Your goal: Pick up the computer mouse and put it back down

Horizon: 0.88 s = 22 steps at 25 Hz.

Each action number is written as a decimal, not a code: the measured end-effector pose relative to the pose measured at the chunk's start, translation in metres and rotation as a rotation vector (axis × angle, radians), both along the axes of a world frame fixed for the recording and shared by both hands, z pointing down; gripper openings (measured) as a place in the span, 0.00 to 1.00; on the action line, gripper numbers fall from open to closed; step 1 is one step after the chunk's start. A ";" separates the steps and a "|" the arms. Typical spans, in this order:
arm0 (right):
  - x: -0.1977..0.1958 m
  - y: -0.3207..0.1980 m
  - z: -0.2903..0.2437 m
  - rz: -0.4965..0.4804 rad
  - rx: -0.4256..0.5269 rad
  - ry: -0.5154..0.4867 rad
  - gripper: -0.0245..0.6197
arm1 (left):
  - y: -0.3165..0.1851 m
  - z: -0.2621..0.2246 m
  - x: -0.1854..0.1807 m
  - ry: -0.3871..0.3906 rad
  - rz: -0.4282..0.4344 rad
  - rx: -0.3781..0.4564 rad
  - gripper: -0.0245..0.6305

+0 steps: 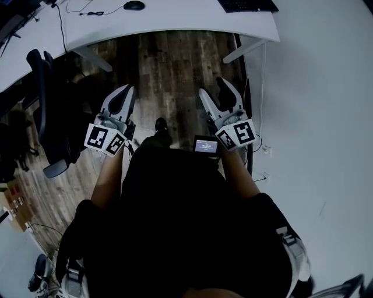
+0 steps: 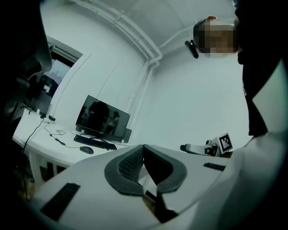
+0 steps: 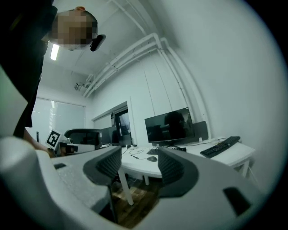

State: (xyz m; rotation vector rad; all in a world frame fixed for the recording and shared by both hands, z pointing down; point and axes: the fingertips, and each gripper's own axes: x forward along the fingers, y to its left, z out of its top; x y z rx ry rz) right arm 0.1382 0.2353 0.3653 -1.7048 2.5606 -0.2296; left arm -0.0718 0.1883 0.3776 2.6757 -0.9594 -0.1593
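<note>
Head view: oval black mouse (image 1: 134,5), smooth white desk (image 1: 175,22).

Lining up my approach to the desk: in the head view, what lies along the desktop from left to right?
On the white desk: black cable → computer mouse → keyboard.
</note>
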 end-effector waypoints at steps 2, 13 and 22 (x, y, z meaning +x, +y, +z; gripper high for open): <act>-0.003 -0.023 -0.003 -0.008 0.007 0.010 0.43 | -0.022 0.003 0.002 0.013 0.002 0.004 0.03; -0.016 -0.129 0.008 -0.090 -0.013 0.023 0.43 | -0.112 0.035 -0.013 0.035 -0.077 -0.049 0.03; -0.014 -0.258 0.012 -0.285 0.004 0.004 0.43 | -0.204 0.031 -0.016 0.002 -0.267 -0.049 0.03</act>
